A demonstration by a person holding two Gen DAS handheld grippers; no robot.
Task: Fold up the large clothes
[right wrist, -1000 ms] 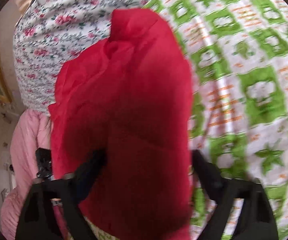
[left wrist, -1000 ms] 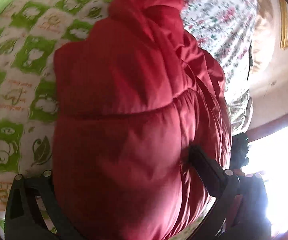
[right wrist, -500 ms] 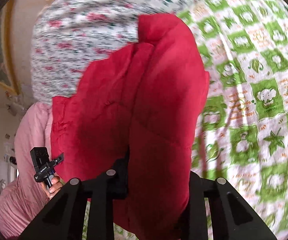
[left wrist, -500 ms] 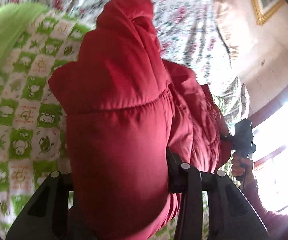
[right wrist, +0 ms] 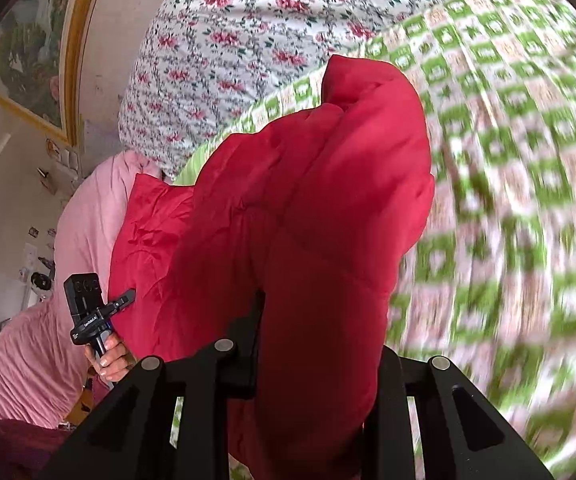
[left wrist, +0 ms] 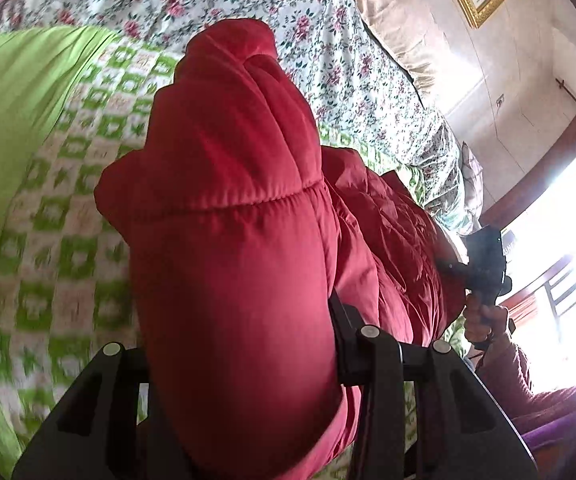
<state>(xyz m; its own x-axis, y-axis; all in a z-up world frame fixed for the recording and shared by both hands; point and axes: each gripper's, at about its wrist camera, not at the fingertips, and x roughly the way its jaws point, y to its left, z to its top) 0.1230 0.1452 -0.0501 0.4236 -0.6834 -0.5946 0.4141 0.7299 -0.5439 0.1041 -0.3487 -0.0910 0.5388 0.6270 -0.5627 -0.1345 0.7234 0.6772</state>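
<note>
A large red puffer jacket hangs bunched between both grippers above the bed. My left gripper is shut on one thick edge of it; the padding fills the gap between the black fingers. My right gripper is shut on the other edge of the jacket. Each gripper shows in the other's view: the right one at the jacket's far side, the left one at the lower left. The fingertips are hidden in the fabric.
The bed carries a green-and-white checked cover and a floral quilt behind it. A plain green sheet lies at the left. A pink blanket is heaped by the wall. A bright window is at the right.
Both grippers closed on the jacket's edges and lifted it away from the bed; the jaws were wide a second ago. The view now takes in more of the room.
</note>
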